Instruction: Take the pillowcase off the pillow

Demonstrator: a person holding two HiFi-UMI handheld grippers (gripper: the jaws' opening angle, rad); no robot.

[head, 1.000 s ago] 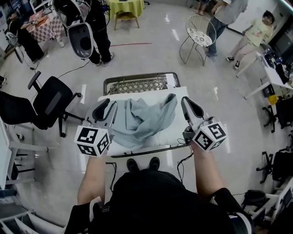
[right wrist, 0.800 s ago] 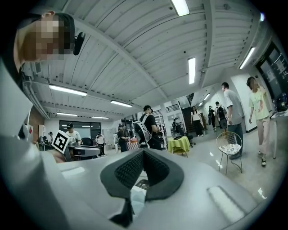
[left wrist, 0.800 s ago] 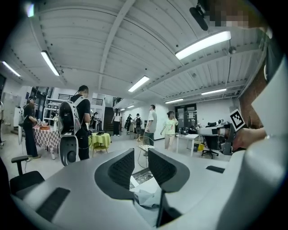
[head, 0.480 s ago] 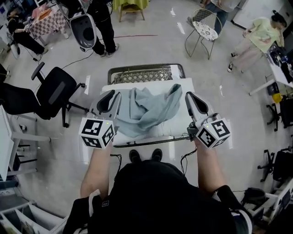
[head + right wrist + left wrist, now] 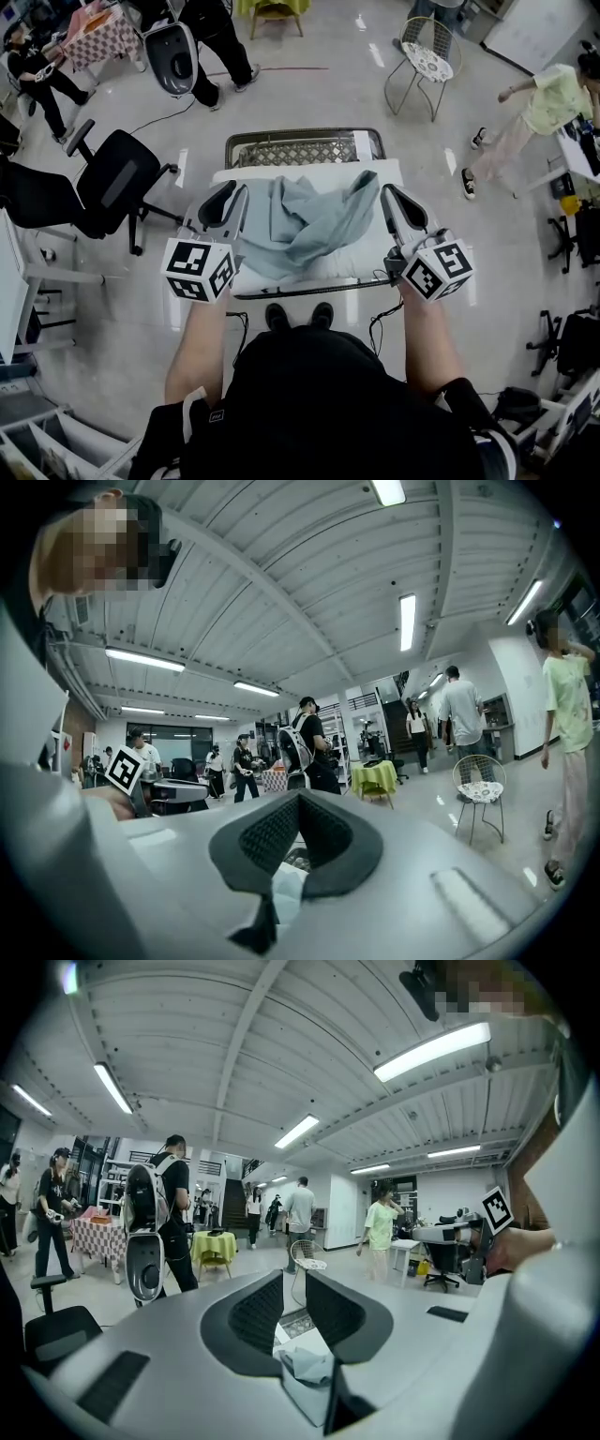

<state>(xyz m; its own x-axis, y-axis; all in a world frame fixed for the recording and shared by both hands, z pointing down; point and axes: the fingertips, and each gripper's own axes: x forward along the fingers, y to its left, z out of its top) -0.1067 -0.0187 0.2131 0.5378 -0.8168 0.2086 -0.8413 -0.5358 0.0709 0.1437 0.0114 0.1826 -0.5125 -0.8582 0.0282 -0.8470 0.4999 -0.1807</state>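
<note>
Flanking crumpled grey-blue pillowcase (image 5: 309, 225), left gripper (image 5: 230, 195) jaws just closing, slightly apart, empty, right gripper (image 5: 389, 195) jaws clenched, empty.

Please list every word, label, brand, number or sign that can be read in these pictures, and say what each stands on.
No readable word, number or brand shows in any view.
Left cube on the left gripper: black-and-white square markers only, no letters.
Right cube on the right gripper: the same, markers only.
Pillowcase: no print visible.
</note>
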